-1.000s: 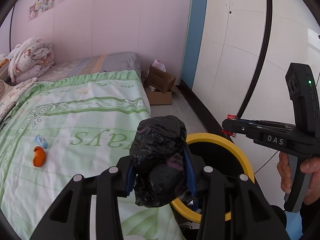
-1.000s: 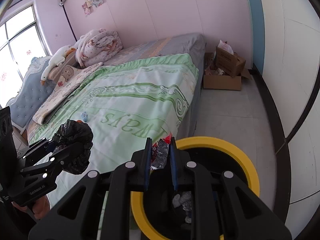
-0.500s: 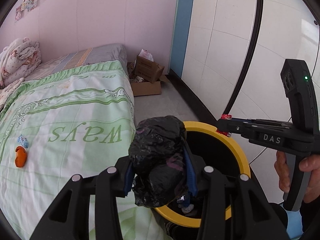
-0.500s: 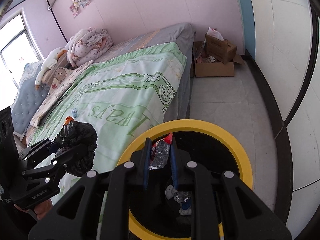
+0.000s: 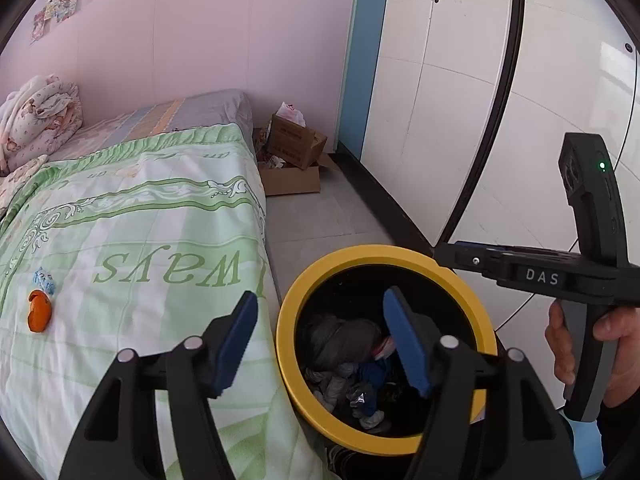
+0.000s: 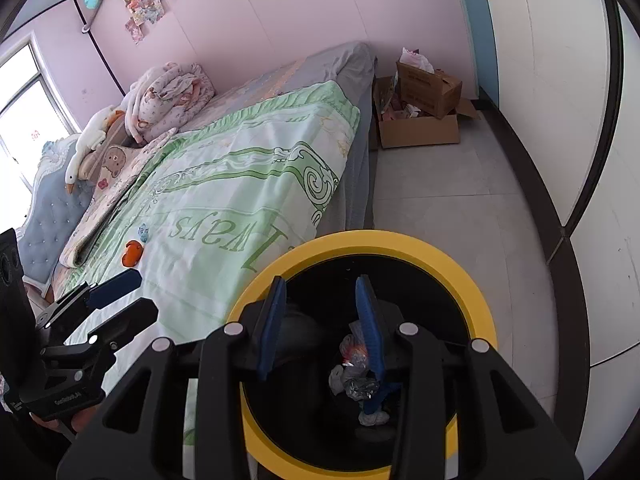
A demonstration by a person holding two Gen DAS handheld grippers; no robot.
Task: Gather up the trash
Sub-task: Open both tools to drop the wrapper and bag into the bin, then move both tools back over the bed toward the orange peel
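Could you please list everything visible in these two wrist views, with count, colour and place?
Round yellow-rimmed black trash bin: one, on the floor beside the bed, below both grippers.
Crumpled trash in the bin: several pieces, grey, blue and white.
Green-and-white patterned quilt: one, spread over the bed.
Orange peel-like scrap: one, on the quilt.
Small blue-and-white crumpled wrapper: one, just beyond the orange scrap.
Brown cardboard boxes: two, on the floor at the bed's far end.
Bundled pink floral blanket: one, near the pink wall.
White goose plush toy: one, by the blue headboard.
Left gripper: black, blue pads, jaws open, empty.
Right gripper: black, jaws open over the bin.
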